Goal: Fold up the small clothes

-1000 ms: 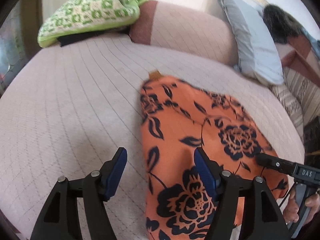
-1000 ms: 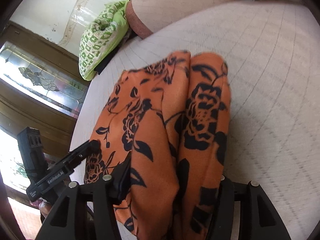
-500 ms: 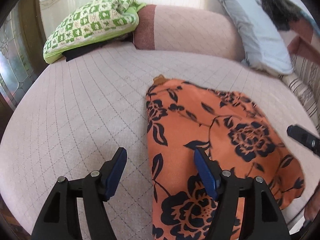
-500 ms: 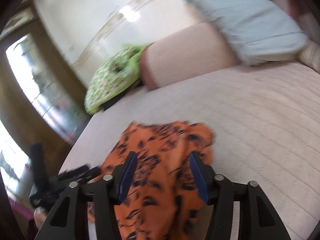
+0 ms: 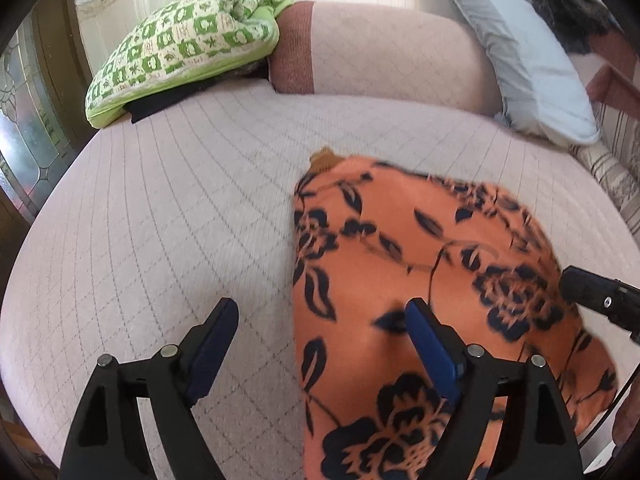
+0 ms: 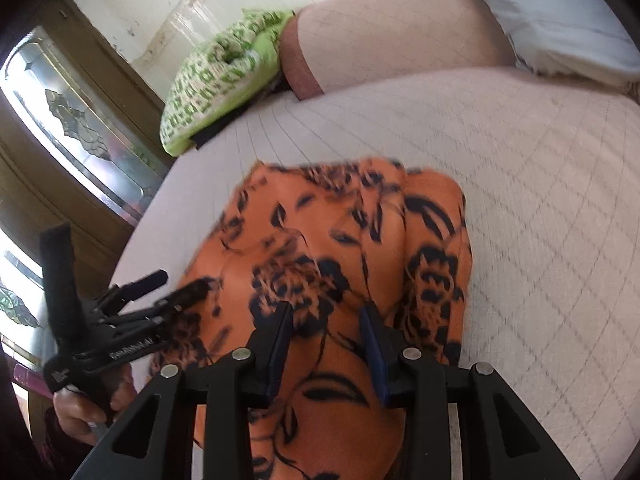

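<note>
**Op A:** From my seat, biggest thing first: the pale pink quilted bed (image 5: 168, 240) fills both views, with a green-and-white patterned cushion (image 5: 184, 48) and a grey-blue pillow (image 5: 532, 68) at the far end. Where's the garment?

**Op B:** The orange cloth with the black flower print (image 5: 420, 280) lies on the bed, bunched and partly doubled over. In the left wrist view it runs from near my lens away toward the pillows, so I read its long axis as roughly along my line of sight. Its left edge sits between my fingers, nearer the right one.

**Op A:** And my right gripper (image 6: 326, 320) is directly over it; cloth fills the space beneath and between the pads. The jaws are closing, but I can't see the pads pinching fabric yet. I'd call it unclenched for now.

**Op B:** My left gripper (image 5: 320, 328) is opening wide, with nothing grasped. The left finger is over bare quilt, the right finger over the cloth.

**Op A:** So the right hand is the nearer one. My guess: I take the near hem, you move rightward onto the side edge, then we carry the fold along that long axis.
</note>
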